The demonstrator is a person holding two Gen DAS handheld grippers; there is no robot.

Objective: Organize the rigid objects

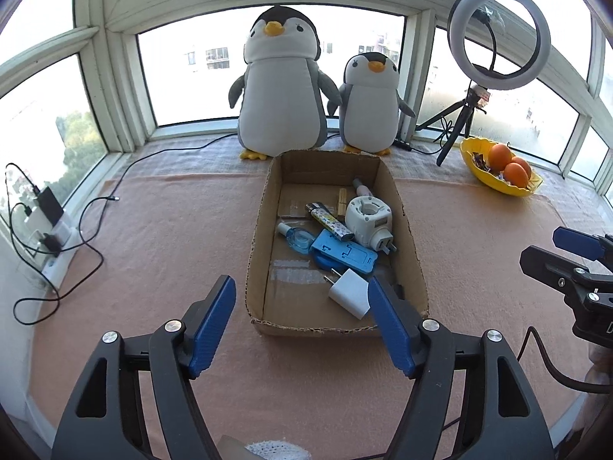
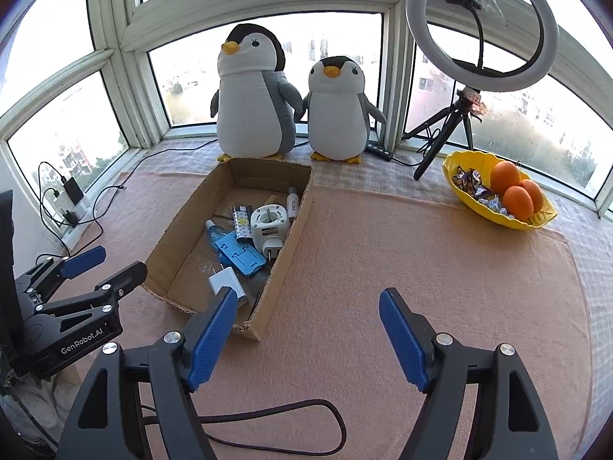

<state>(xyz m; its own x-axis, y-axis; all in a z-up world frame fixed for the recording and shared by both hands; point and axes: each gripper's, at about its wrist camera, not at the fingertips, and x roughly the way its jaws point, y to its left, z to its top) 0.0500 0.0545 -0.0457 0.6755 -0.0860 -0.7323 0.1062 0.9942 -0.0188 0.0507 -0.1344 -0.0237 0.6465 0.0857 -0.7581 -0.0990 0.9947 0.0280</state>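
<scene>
cardboard box (image 1: 406,230): mid-tabletop, holding white charger (image 1: 350,293), blue stand (image 1: 345,255), lighter (image 1: 329,222) | left gripper (image 1: 300,303): fingers spread, empty | right gripper (image 2: 306,320): fingers spread, empty

Two penguins (image 1: 281,88), three oranges (image 2: 515,191)

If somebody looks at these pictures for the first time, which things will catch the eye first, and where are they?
First, the two plush penguins, the big penguin and the small penguin, stand side by side against the window. In front of them a cardboard box on the pink cloth holds small items, among them a white charger. On the right, a ring light stands on its tripod above a yellow bowl of oranges.
</scene>
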